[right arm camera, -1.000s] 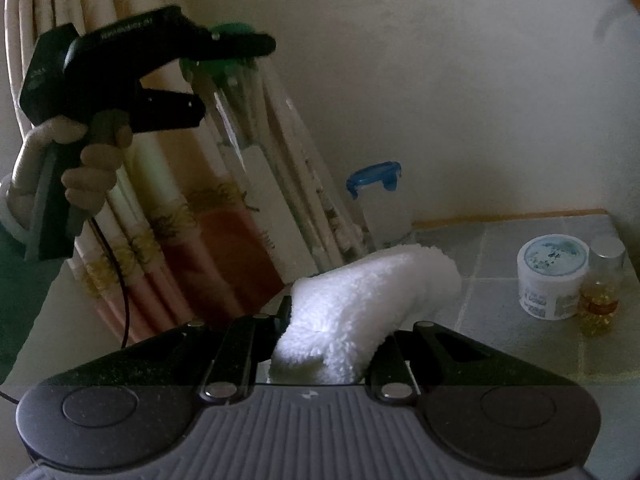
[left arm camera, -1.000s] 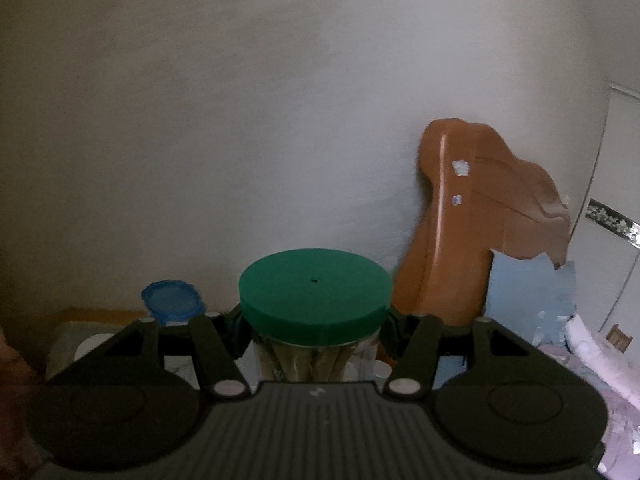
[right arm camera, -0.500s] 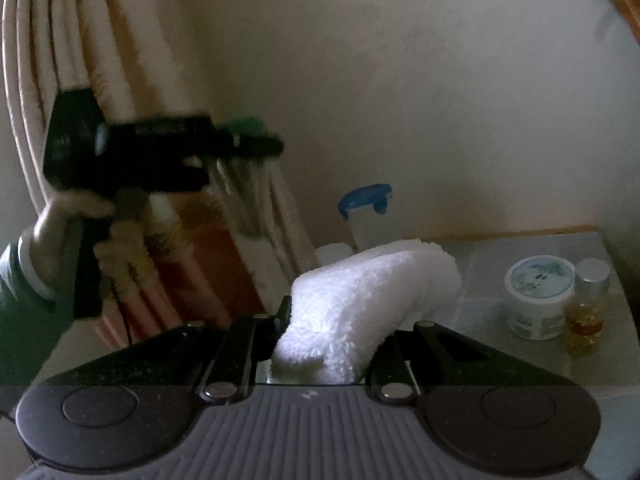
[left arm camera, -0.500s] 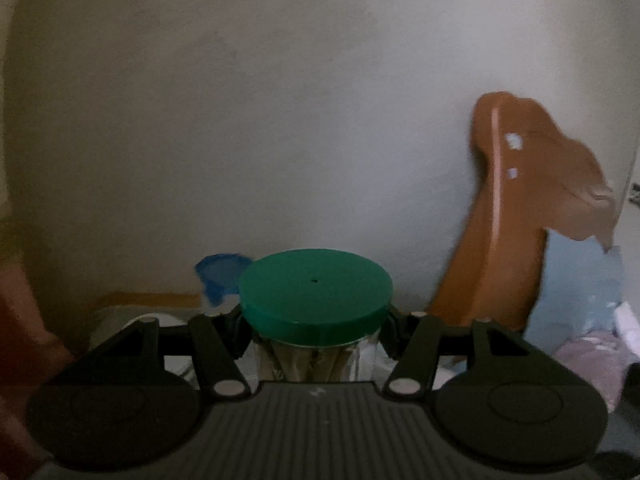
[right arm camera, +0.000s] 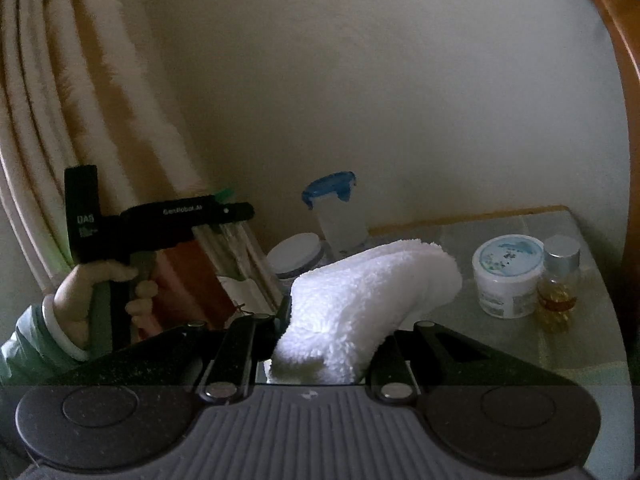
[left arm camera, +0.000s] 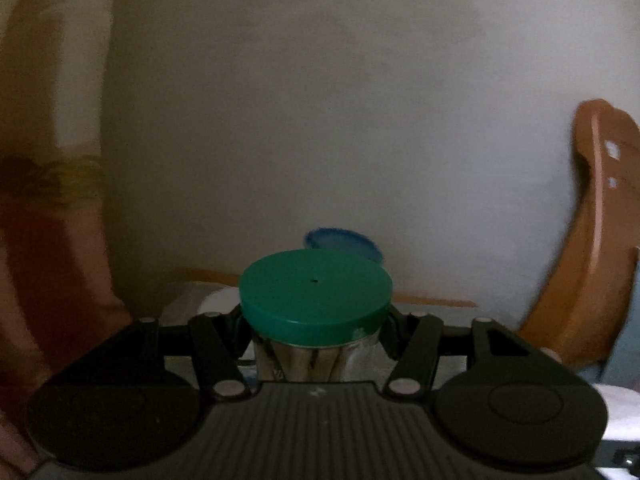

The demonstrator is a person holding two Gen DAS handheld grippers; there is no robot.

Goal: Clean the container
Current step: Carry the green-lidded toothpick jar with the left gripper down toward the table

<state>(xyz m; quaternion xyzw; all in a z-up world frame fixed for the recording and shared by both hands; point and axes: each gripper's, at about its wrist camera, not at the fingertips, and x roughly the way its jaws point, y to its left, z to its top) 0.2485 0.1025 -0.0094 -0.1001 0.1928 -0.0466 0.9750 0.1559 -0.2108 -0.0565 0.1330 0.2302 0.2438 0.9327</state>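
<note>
Wiping not begun: left gripper [left arm camera: 316, 332] fingers clamped on green-lidded jar [left arm camera: 315, 296], right gripper [right arm camera: 332, 344] fingers pinched white cloth [right arm camera: 368, 292], cloth & jar apart.

I see a grey tiled tabletop [right arm camera: 520, 344] with wooden back edge; on it: blue-lidded tub [right arm camera: 338, 216], white-lidded jar [right arm camera: 297, 256], white cream pot [right arm camera: 507, 276] touching small amber bottle [right arm camera: 559, 284].

A green lid [left arm camera: 316, 298] hides most of the clear jar [left arm camera: 308, 358] beneath it in the left wrist view, the blue-lidded container [left arm camera: 344, 242] behind shows only a blurred rim, and the curtain [left arm camera: 48, 184] at the left edge smears beyond reading its pattern.
</note>
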